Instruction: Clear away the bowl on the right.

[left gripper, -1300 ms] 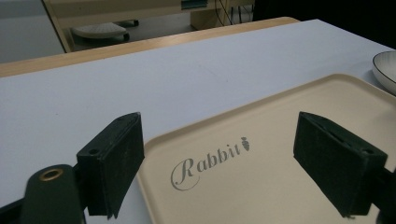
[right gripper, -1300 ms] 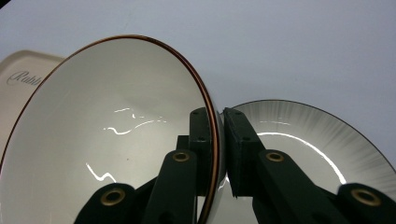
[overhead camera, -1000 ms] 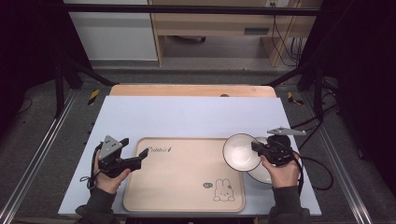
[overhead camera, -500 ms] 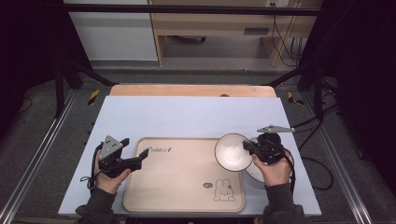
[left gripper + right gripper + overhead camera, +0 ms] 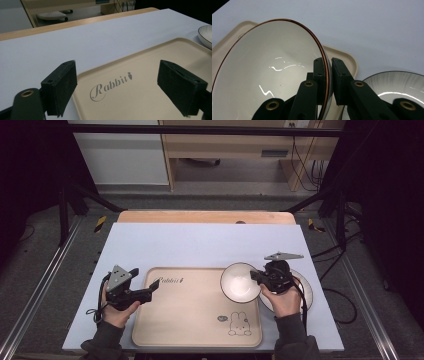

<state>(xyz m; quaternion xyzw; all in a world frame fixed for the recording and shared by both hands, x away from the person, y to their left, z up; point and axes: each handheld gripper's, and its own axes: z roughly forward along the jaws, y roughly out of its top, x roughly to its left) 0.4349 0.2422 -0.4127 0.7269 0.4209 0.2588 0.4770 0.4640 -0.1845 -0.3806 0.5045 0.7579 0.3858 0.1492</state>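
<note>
Your right gripper [image 5: 256, 278] pinches the bowl [image 5: 240, 282] by its rim, 1 jaw inside, 1 outside, bowl over the tray's [image 5: 190, 320] far right corner. A plate [image 5: 304, 292] sits just right of the tray, partly under your hand. Your left gripper [image 5: 150, 290] is wide open, holding nothing, at the tray's left edge. Keep the pinch firm & bowl level; lower it gently inside the tray's rim. Bowl's underside & whether it touches the tray: can't tell.

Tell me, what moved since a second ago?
The right gripper, clamped on the white bowl's rim, carried it leftward, off the plate and over the tray's right corner. The left gripper, jaws open, stayed at the tray's left edge; tray and plate didn't move.
</note>
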